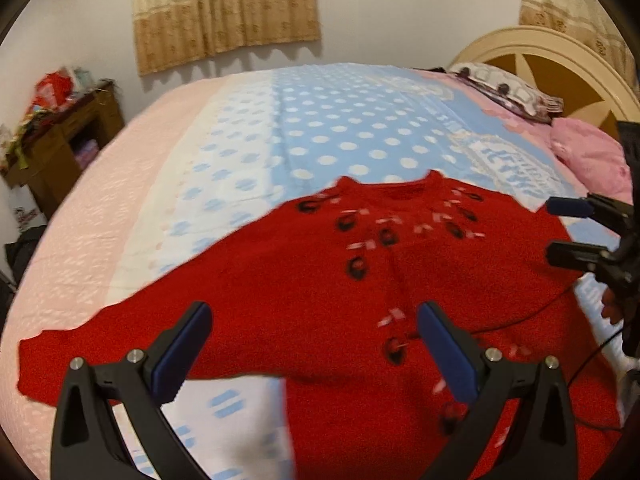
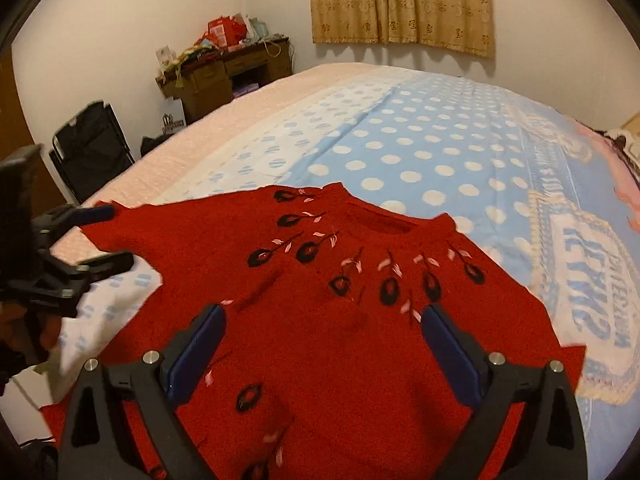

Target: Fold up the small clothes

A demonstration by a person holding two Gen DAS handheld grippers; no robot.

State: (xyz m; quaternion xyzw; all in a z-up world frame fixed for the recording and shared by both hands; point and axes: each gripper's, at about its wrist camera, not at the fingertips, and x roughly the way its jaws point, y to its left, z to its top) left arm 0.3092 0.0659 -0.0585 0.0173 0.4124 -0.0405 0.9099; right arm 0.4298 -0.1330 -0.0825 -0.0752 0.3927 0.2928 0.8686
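Both tongs, left tongs [image 1: 314,344] and right tongs [image 2: 322,346], spread above flat fuzzy red sweater [image 1: 320,280].

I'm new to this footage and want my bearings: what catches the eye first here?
A bright red sweater with black flower shapes lies spread flat on the bed's blue sheet with white dots, neckline toward the far side. Both grippers hang over it with fingers apart, gripping nothing: the left gripper near one sleeve, the right gripper over the chest.

Upside-down, unreadable lettering on bedspread [image 2: 592,280]
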